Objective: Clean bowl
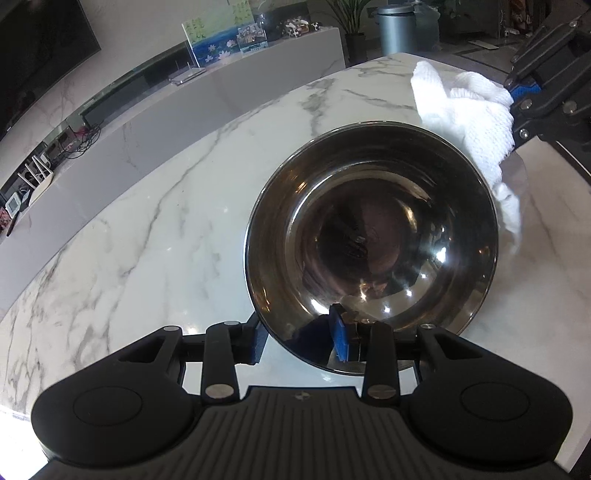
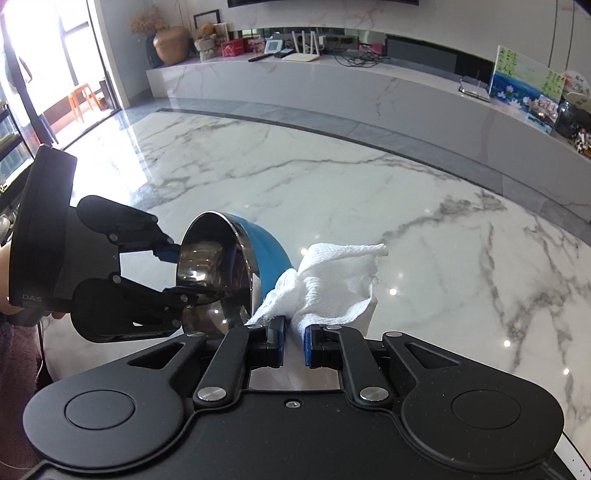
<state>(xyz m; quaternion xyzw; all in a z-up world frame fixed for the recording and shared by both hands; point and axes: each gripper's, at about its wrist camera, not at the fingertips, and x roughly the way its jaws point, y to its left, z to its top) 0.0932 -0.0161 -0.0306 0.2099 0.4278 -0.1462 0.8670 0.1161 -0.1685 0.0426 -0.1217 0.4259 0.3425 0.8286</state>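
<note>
A steel bowl (image 1: 373,229) with a blue outside (image 2: 267,251) is held tilted above the marble table (image 1: 147,229), its mouth facing the left wrist camera. My left gripper (image 1: 297,339) is shut on its near rim, one pad inside and one outside; the right wrist view shows this gripper (image 2: 175,275) at the left. My right gripper (image 2: 293,339) is shut on a crumpled white cloth (image 2: 332,280). The cloth (image 1: 469,110) hangs beside the bowl's far right rim, close to the blue outer wall; whether they touch I cannot tell. The right gripper (image 1: 515,101) shows at the top right.
The table (image 2: 443,277) curves away to an edge at the right. Beyond it runs a long marble console (image 2: 332,81) with a painting (image 2: 524,77), a router and boxes. A grey bin (image 1: 397,29) and a plant stand past the table's far end. A person's hand is at the far left.
</note>
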